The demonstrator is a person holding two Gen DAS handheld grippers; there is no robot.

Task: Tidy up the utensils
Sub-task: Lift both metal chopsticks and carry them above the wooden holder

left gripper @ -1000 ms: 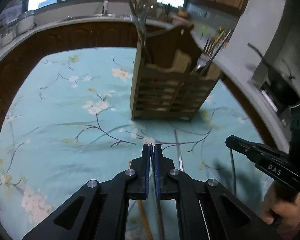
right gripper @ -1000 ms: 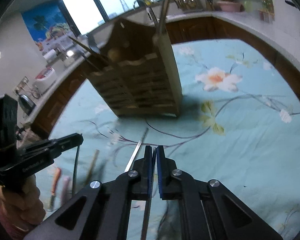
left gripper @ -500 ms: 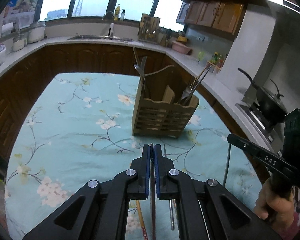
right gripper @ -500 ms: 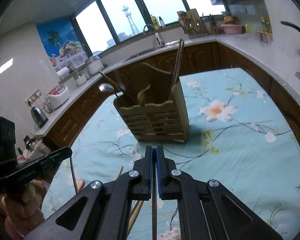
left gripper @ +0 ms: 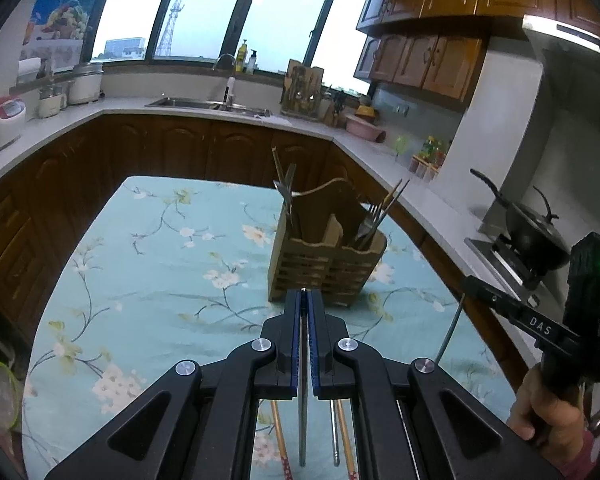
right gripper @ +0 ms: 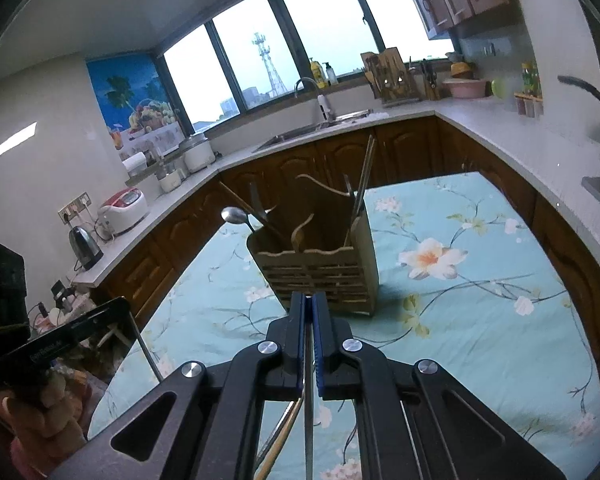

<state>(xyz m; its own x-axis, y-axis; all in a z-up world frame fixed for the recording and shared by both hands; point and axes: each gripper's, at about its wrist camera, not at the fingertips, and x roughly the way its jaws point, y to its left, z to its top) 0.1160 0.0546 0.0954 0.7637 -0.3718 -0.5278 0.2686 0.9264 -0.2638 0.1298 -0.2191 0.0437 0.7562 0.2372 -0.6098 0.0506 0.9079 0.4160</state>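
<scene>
A wooden utensil caddy (left gripper: 327, 268) stands on the floral tablecloth and also shows in the right wrist view (right gripper: 320, 268); it holds spoons, forks and chopsticks. My left gripper (left gripper: 305, 294) is shut on a thin metal utensil (left gripper: 302, 420) that hangs below the fingers, raised above the table in front of the caddy. My right gripper (right gripper: 308, 298) is shut on a thin metal rod-like utensil (right gripper: 308, 420), also raised before the caddy. Each gripper shows in the other's view, right (left gripper: 466, 280) and left (right gripper: 122, 304), with its rod hanging down.
Wooden chopsticks (left gripper: 346, 436) and a metal stick (left gripper: 334, 432) lie on the teal tablecloth (left gripper: 160, 280) under my left gripper. A utensil handle (right gripper: 284, 428) lies under my right gripper. Counters, a sink (left gripper: 208, 103) and a wok (left gripper: 534, 232) surround the table.
Both grippers have risen and pulled back from the table, each carrying its thin utensil; the caddy now looks smaller and farther away.
</scene>
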